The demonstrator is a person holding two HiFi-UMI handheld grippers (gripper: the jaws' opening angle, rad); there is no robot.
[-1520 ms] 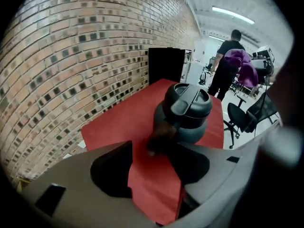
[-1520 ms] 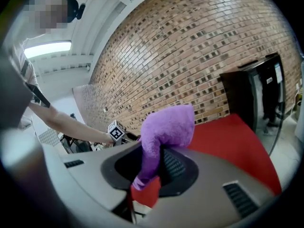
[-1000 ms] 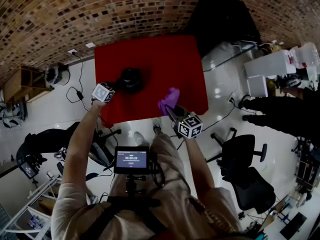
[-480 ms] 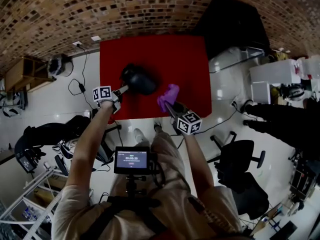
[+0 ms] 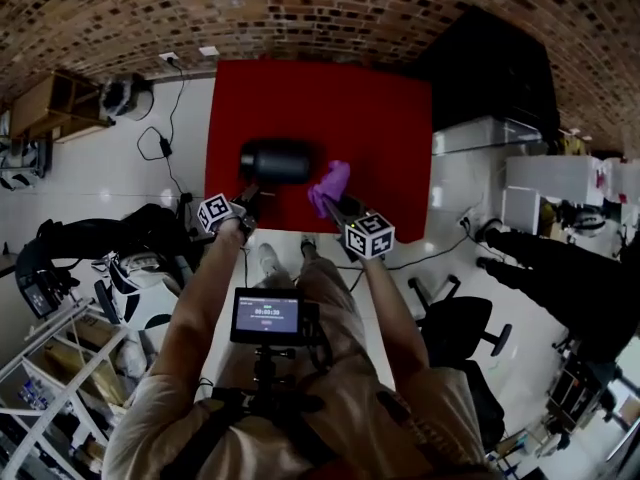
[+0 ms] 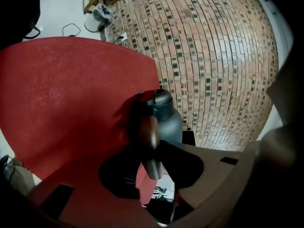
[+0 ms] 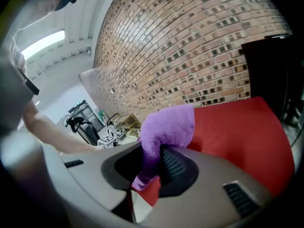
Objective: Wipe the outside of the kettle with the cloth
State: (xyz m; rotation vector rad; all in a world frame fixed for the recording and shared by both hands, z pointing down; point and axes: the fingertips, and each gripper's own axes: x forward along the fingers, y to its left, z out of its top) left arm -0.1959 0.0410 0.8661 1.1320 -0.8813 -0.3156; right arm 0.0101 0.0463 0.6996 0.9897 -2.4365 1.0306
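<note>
Your left tongs [image 6: 151, 167] are closed partway on the kettle's handle [image 6: 147, 137], and their pads press on it from both sides. The black kettle [image 5: 275, 160] is tipped on its side over the red bench [image 5: 370, 108], towards the front edge. The views do not show whether it rests on the bench top. Your right tongs [image 7: 152, 167] are clamped on a purple cloth [image 7: 168, 125], which bunches up above the jaws. In the head view the cloth sits just to the right of the kettle, close to it but not clearly touching.
</note>
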